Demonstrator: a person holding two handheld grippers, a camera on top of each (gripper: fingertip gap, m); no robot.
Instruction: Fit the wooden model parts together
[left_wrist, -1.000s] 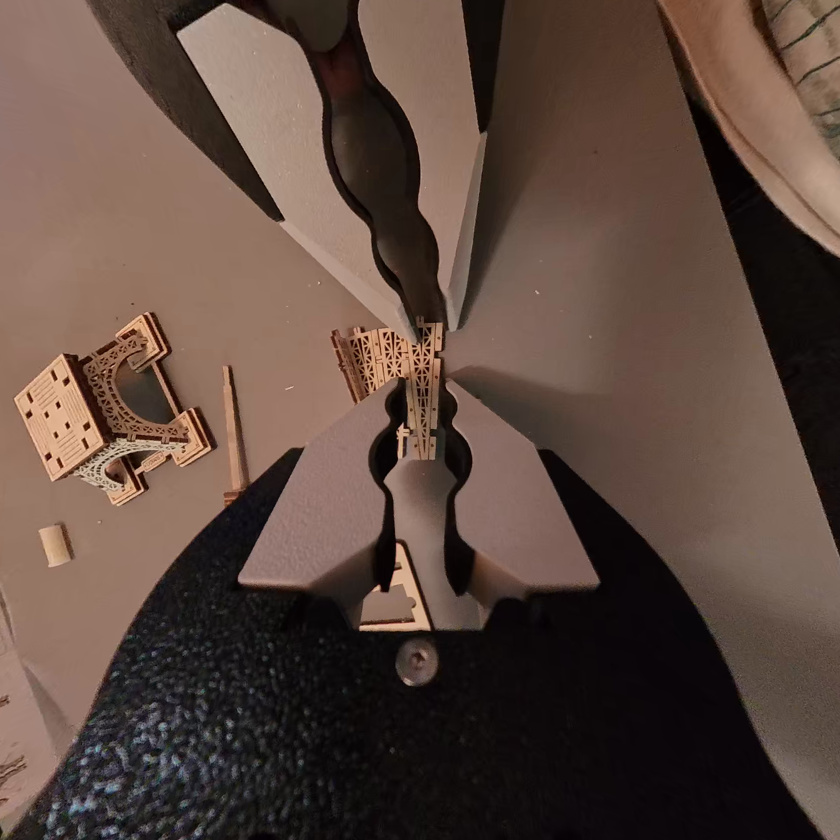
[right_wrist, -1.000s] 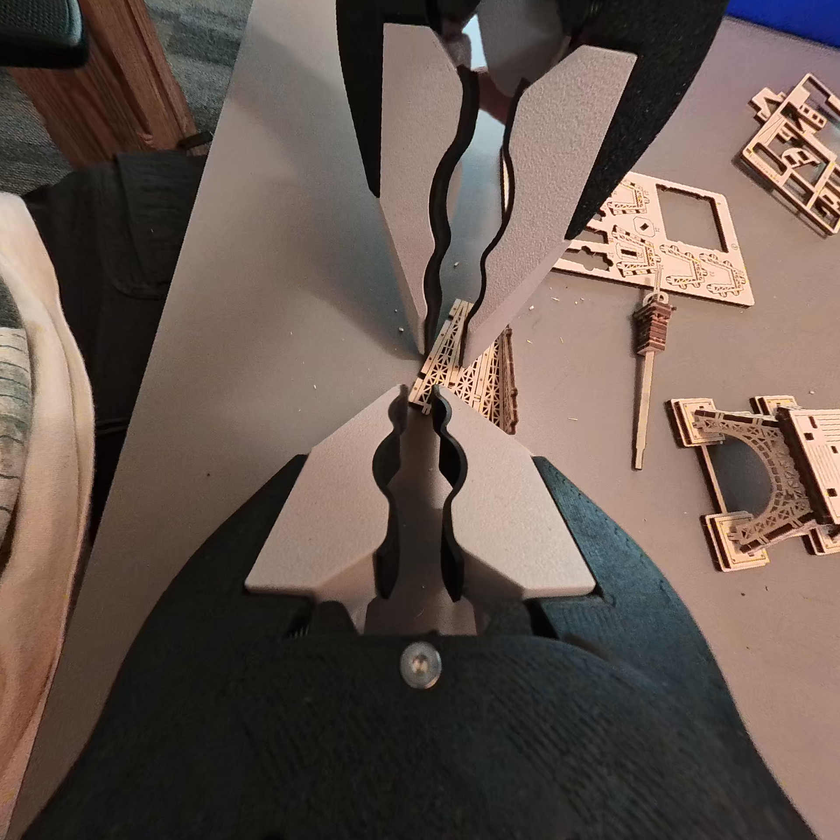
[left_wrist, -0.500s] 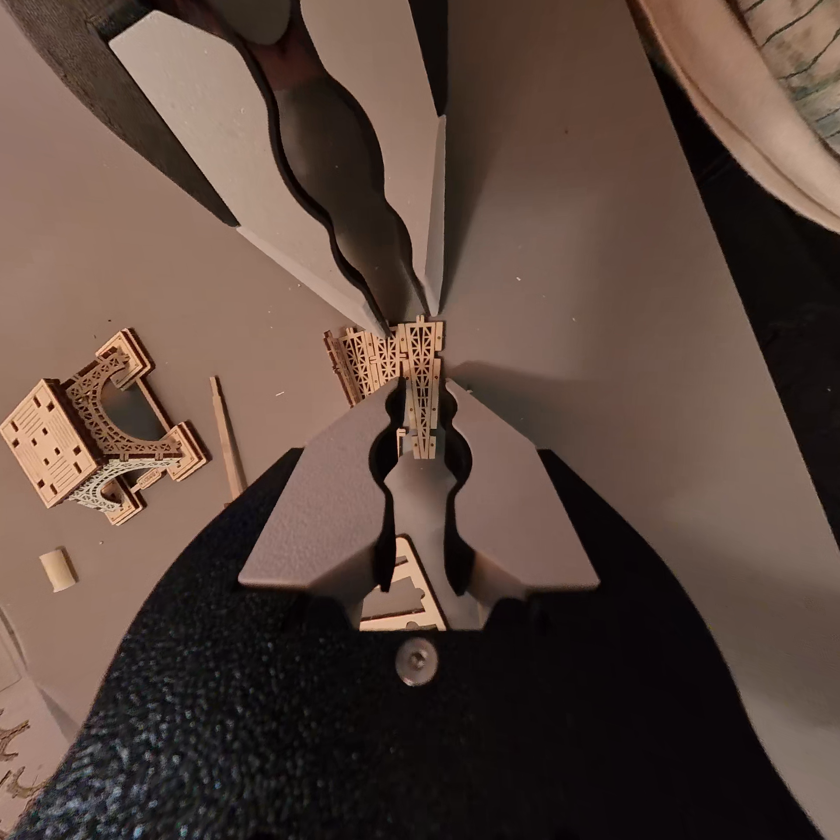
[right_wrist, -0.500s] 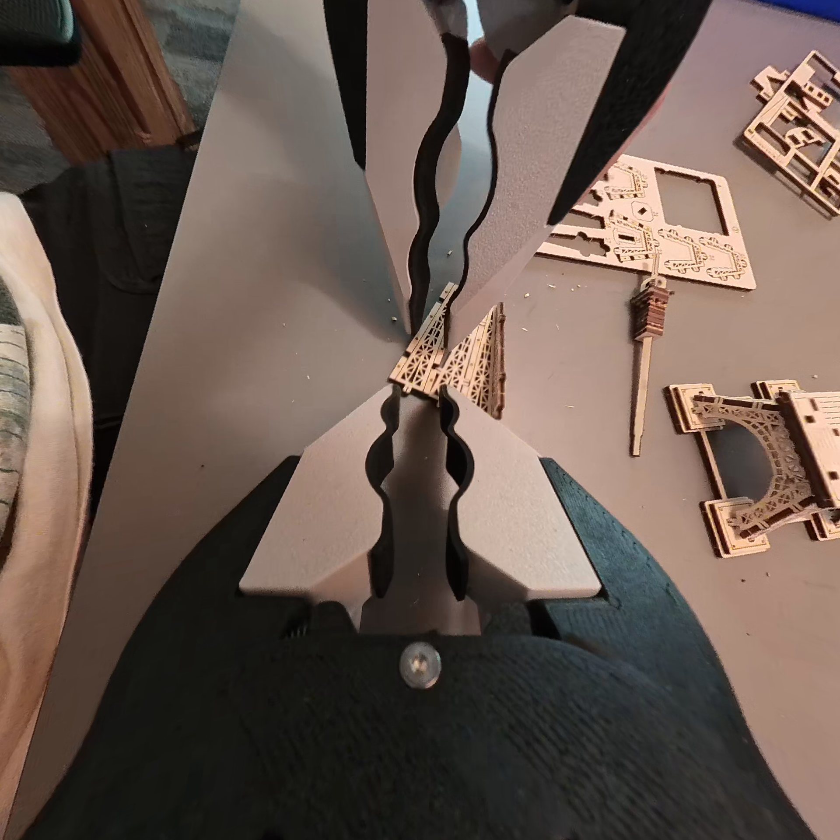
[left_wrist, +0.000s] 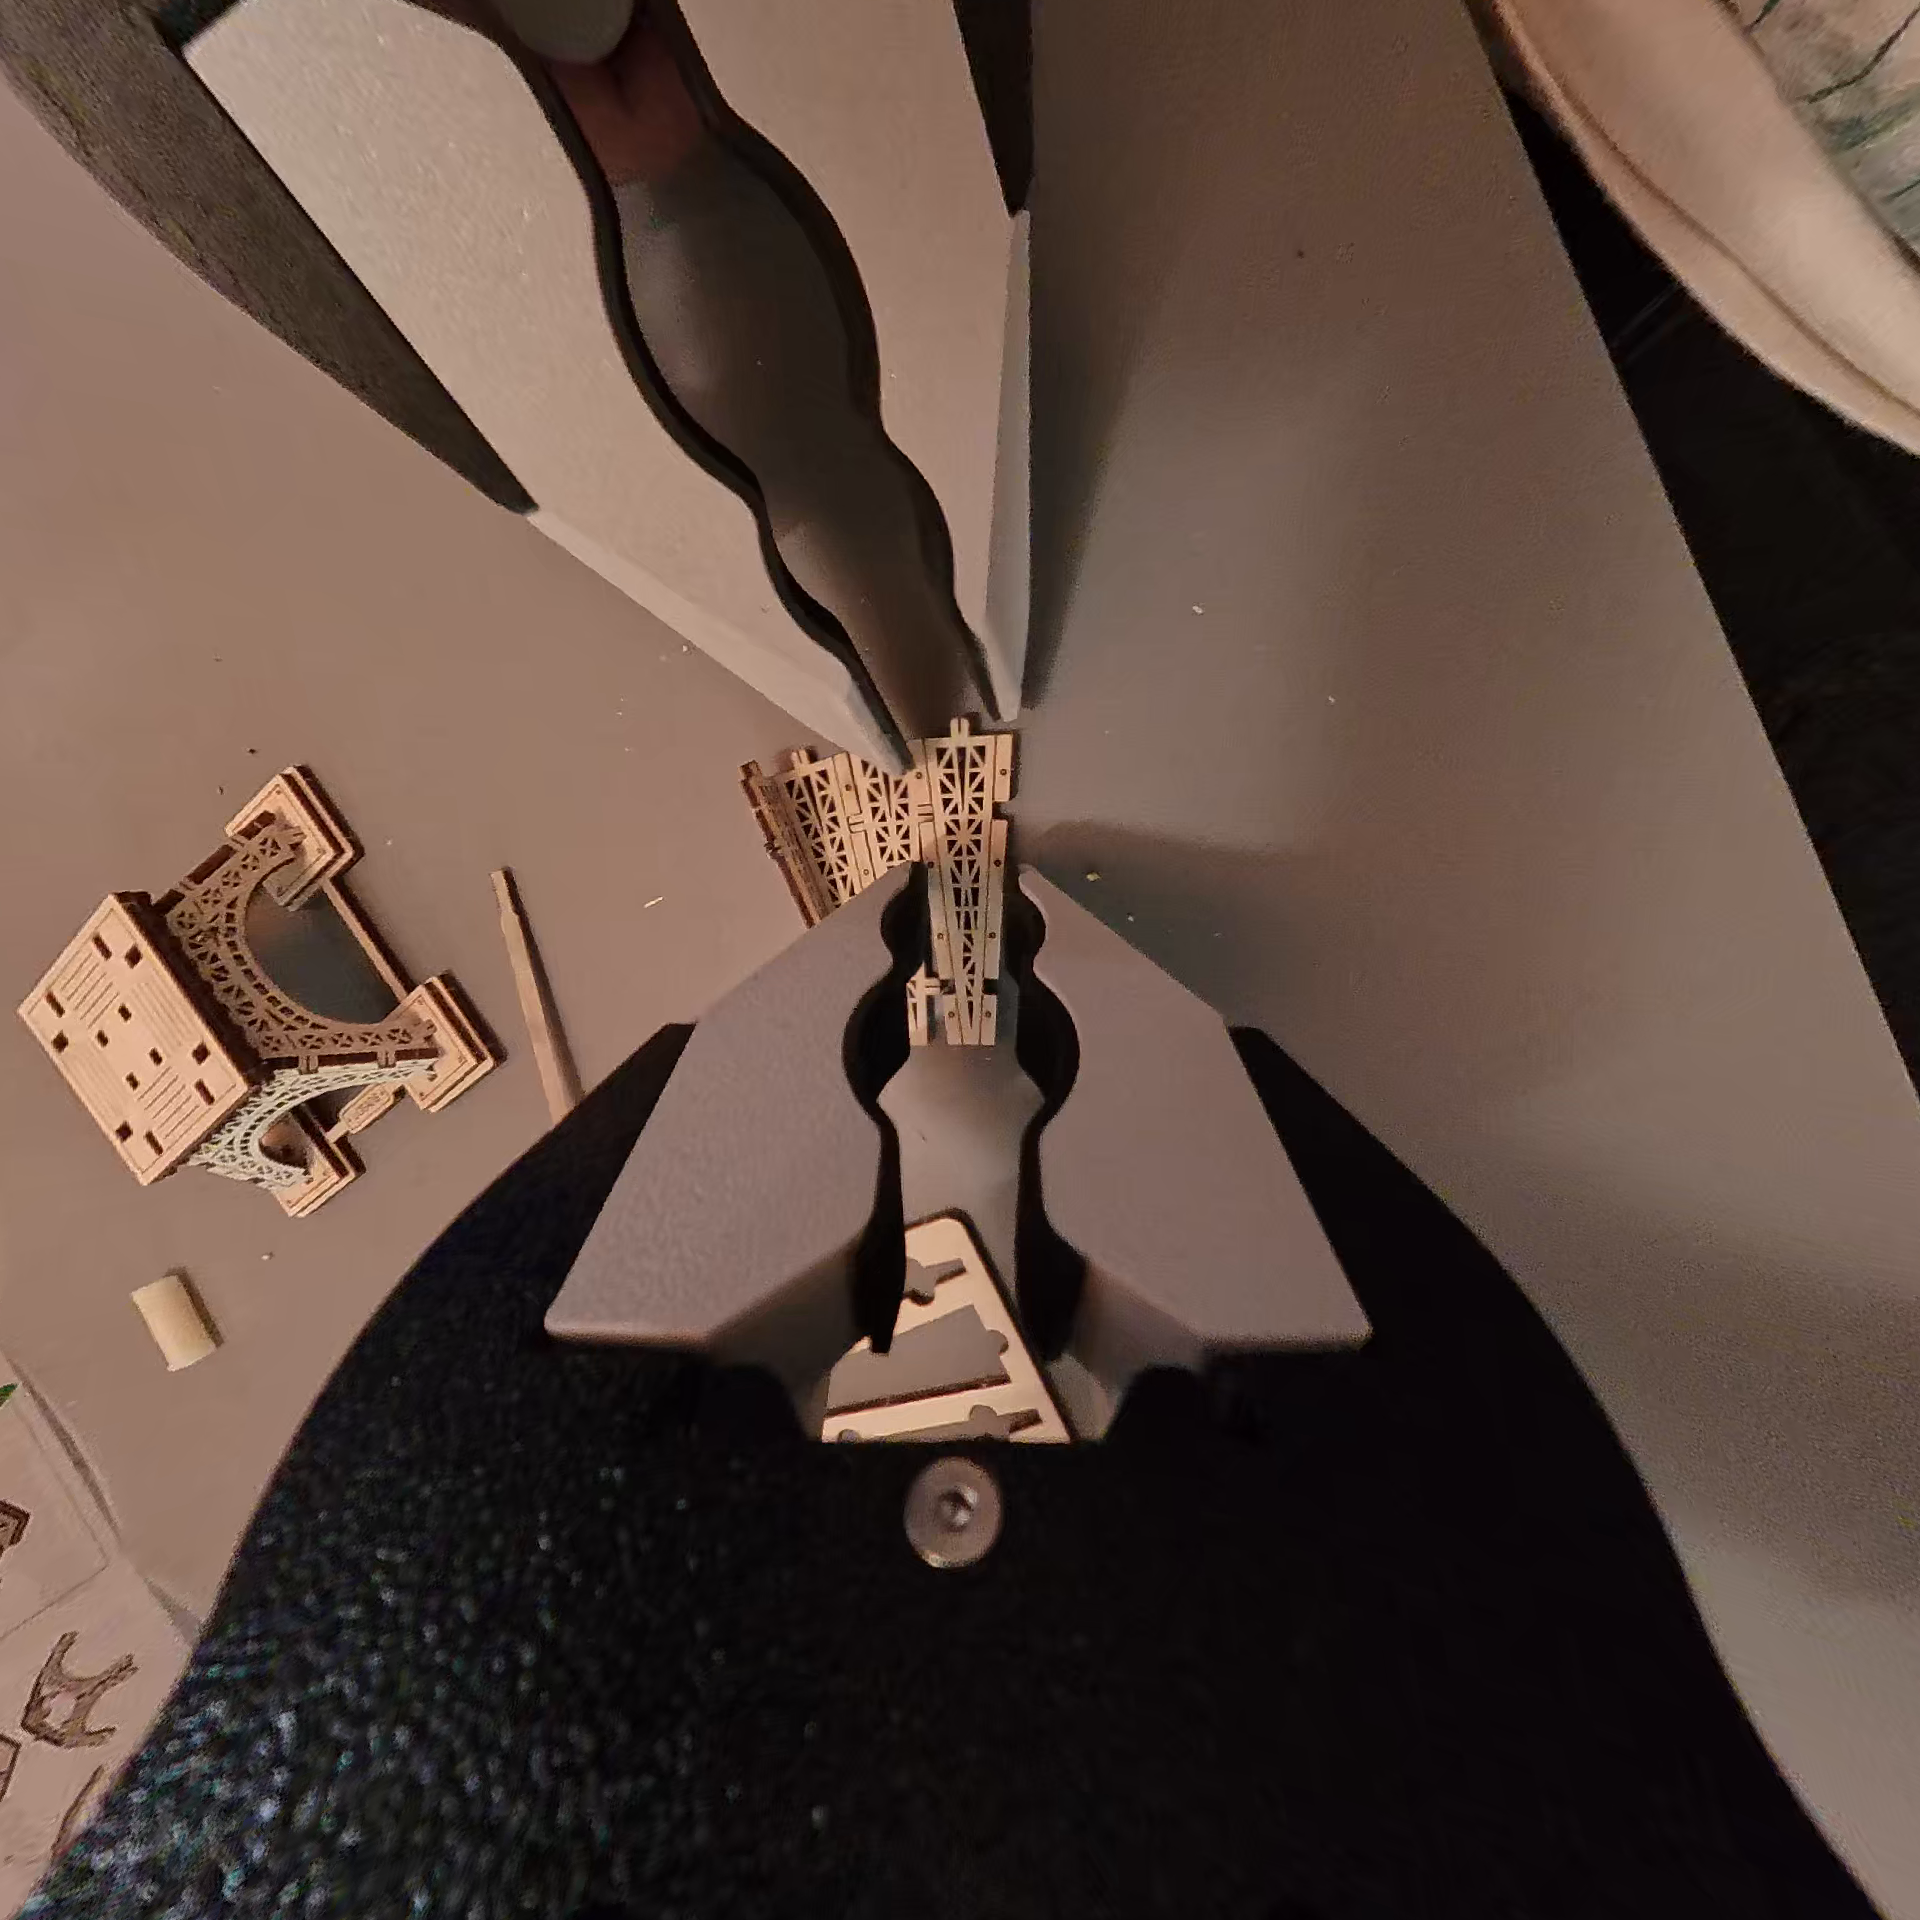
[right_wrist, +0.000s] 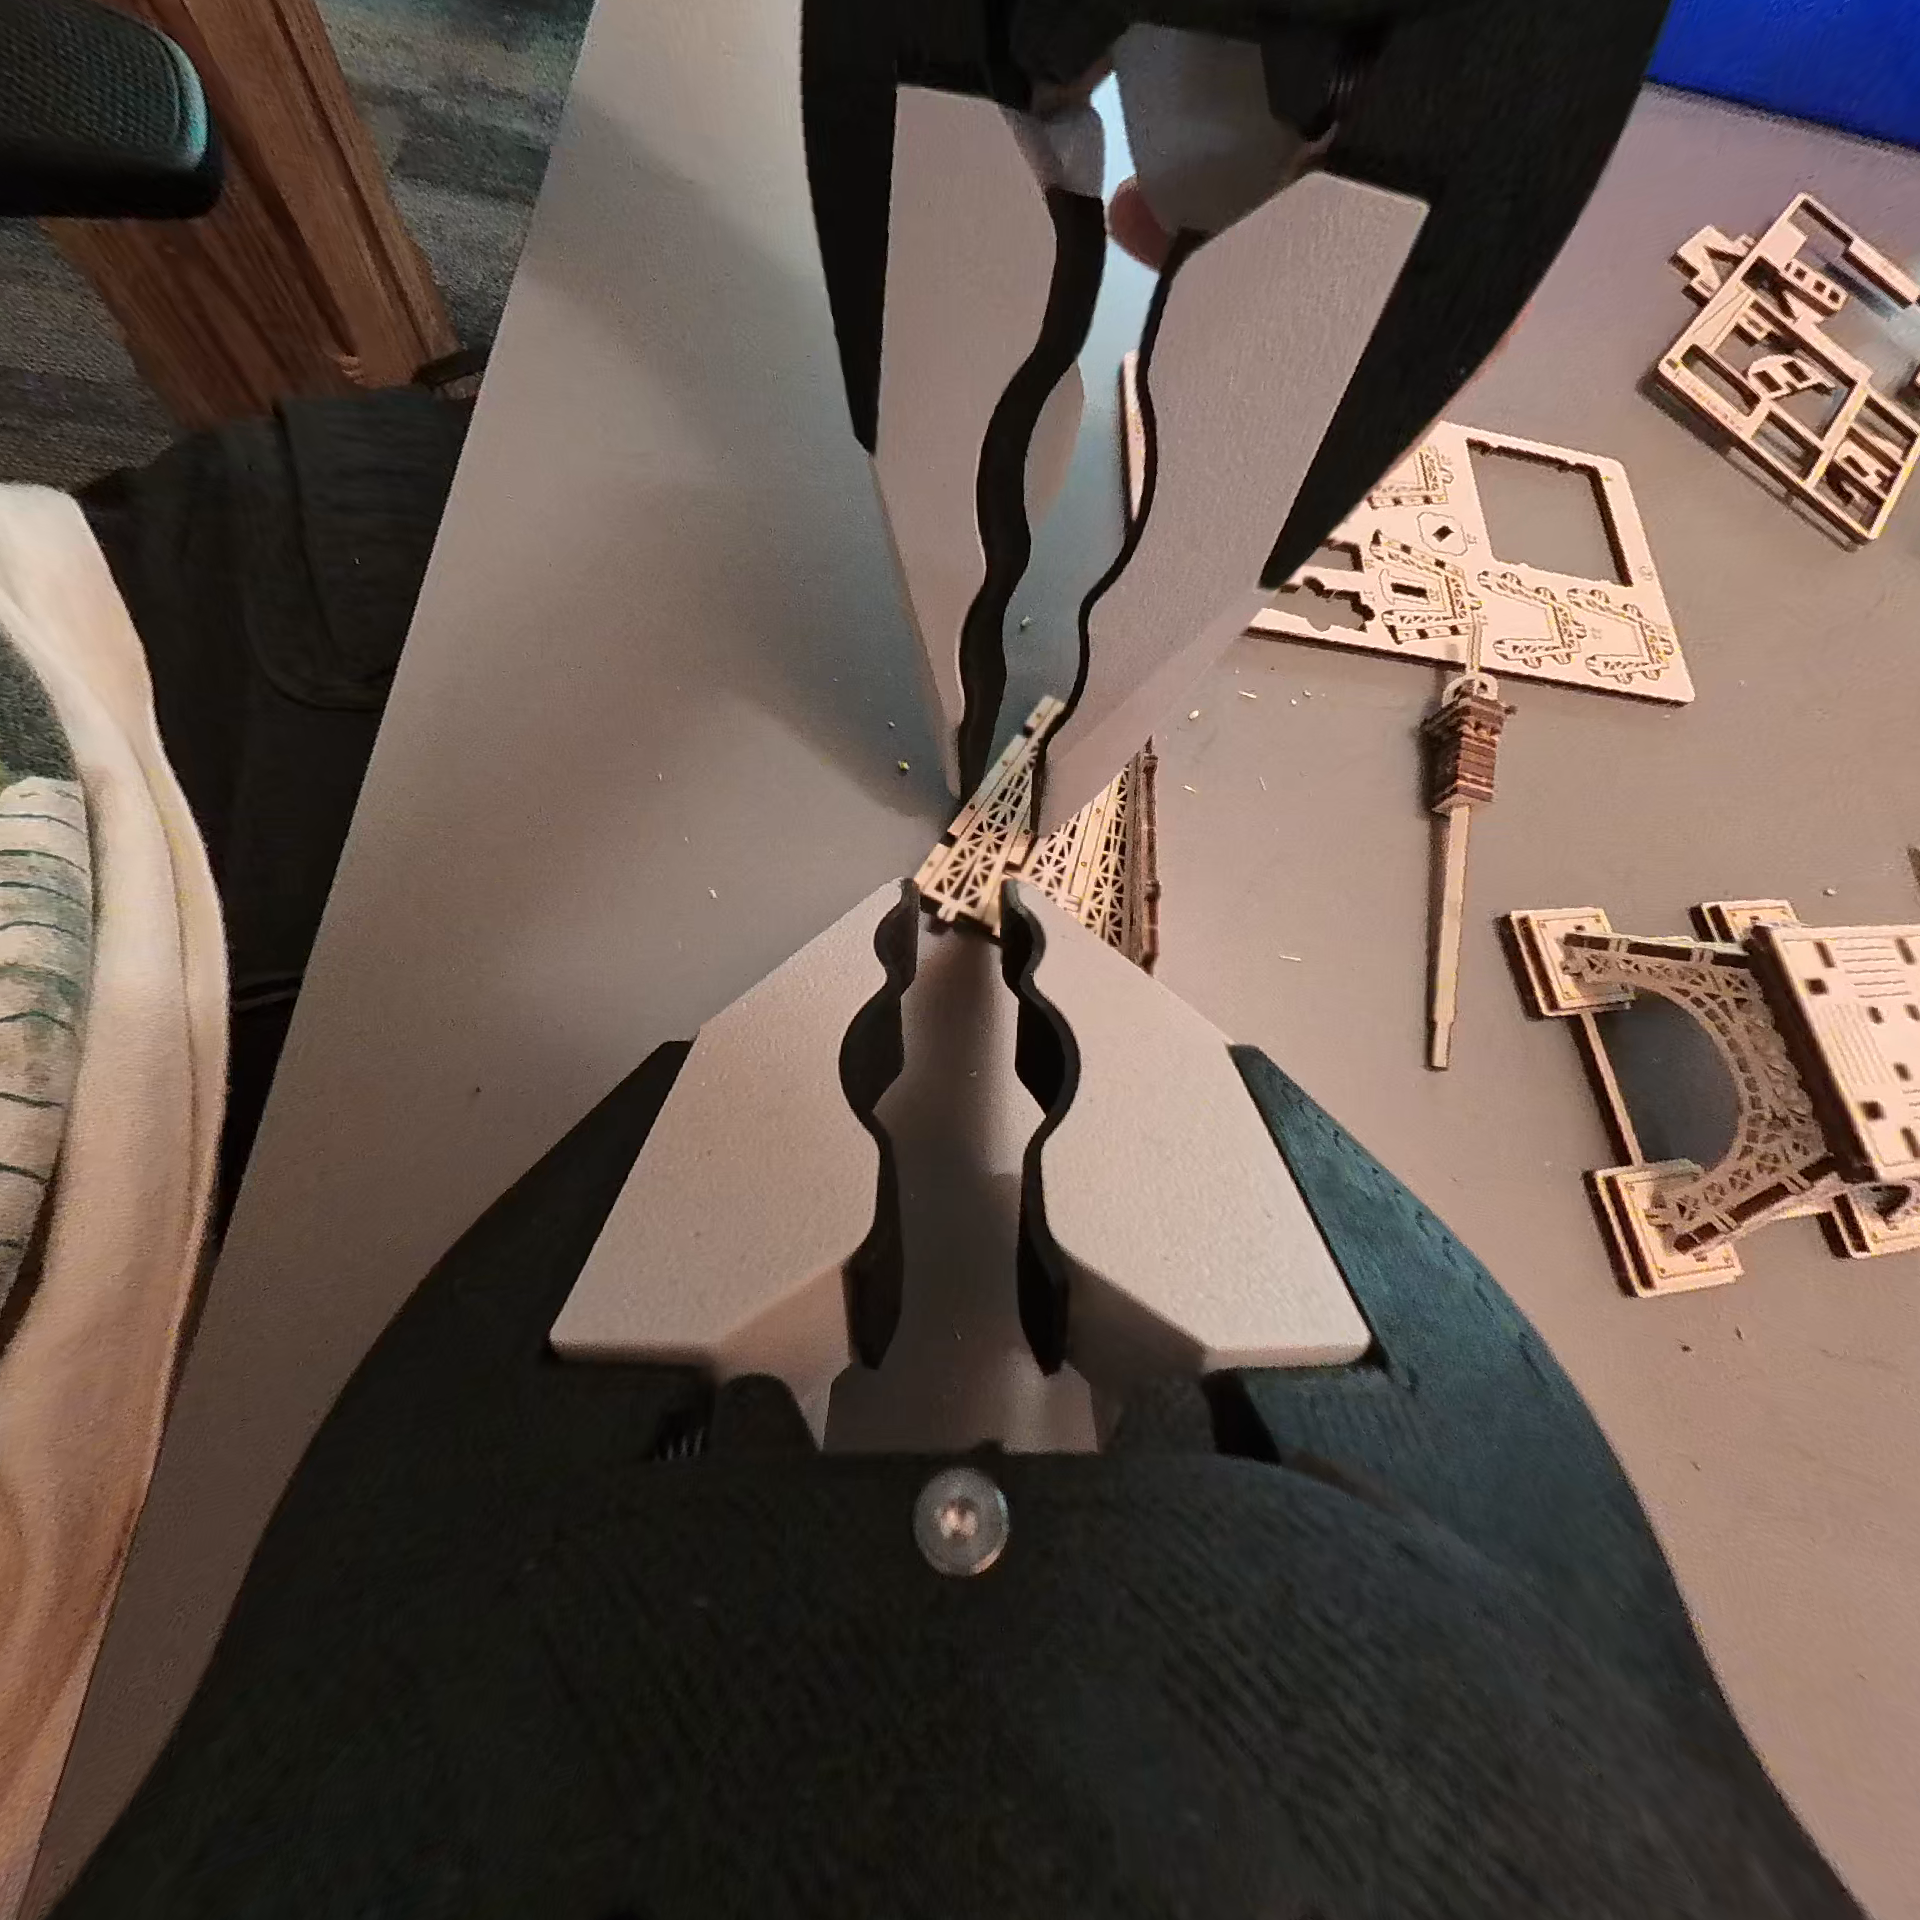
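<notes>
The left gripper (left_wrist: 961, 894) pinches a narrow lattice tower panel (left_wrist: 961, 883) between its tips above the grey table (left_wrist: 1351, 727). Opposite, the right gripper (right_wrist: 961, 899) is closed on that panel's wider end, just beside the folded lattice section (right_wrist: 1101, 862). The arched tower base (right_wrist: 1714, 1091) sits well apart, far right in the right wrist view.

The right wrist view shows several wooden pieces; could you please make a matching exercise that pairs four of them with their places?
Things:
1. lattice strip
2. spire
3. arched base
4. cut-out sheet

Places:
A. on the table at the right edge of the view
B. flat on the far side, partly behind the left gripper
C. clamped in the left gripper's fingertips
D. lying between the sheet and the arched base

Pairs: 1-C, 2-D, 3-A, 4-B
</notes>
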